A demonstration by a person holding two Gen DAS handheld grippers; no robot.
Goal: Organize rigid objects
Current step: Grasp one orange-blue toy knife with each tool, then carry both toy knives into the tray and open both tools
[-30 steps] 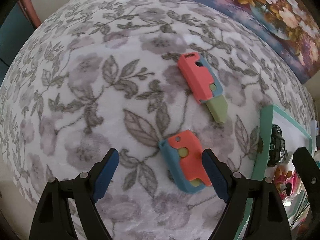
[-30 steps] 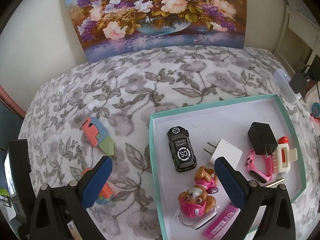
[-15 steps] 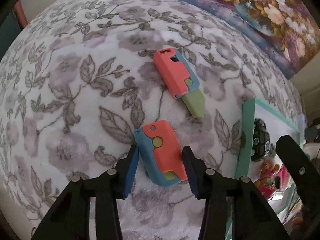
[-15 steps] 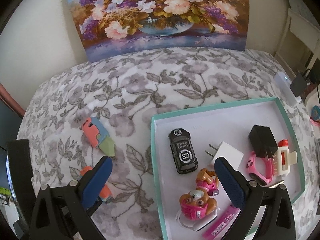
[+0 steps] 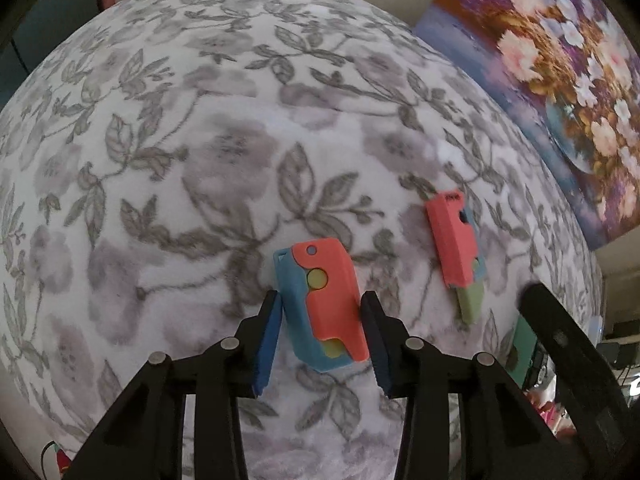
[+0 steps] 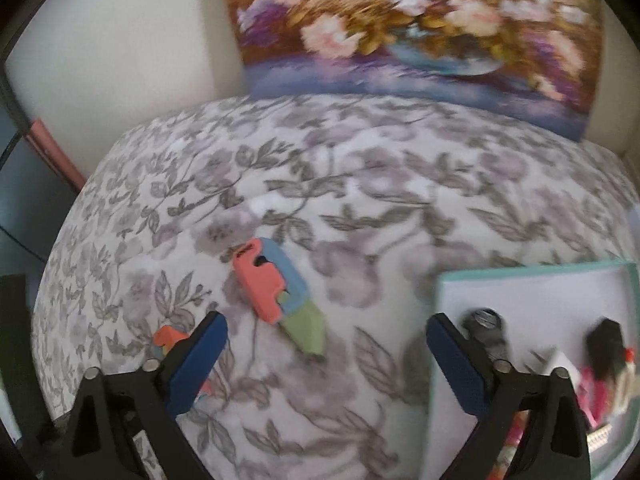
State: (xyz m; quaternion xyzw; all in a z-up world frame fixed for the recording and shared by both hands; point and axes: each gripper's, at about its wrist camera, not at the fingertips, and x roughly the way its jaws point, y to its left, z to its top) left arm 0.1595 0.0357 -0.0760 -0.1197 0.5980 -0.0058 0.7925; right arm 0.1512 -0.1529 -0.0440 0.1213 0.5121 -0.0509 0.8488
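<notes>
1. Since a second ago, the left gripper [image 5: 320, 332] has shut from wide apart down onto the folded toy knife [image 5: 322, 306], coral over blue. In the left wrist view, its blue pads [image 5: 269, 340] sit against both long sides of the toy, which looks a touch clear of the floral blanket [image 5: 160, 180]. A second toy knife [image 5: 456, 256], its green blade out, lies apart to the right. Only a sliver of the teal tray [image 5: 522, 344] shows past it.

2. Turning left meanwhile, the right gripper [image 6: 326, 364] has come away from the tray toward the open toy knife [image 6: 280, 292]. In the right wrist view, its jaws stand wide but are starting to close, with only blanket between them; the knife lies just ahead. The tray [image 6: 532, 270] at right holds a toy car [image 6: 486, 332], a charger and other pieces, all blurred.

3. To do this well, I'd keep the left squeeze steady across the flat sides and lift straight. The right should straddle the coral handle, not the tapering blade, before closing.
</notes>
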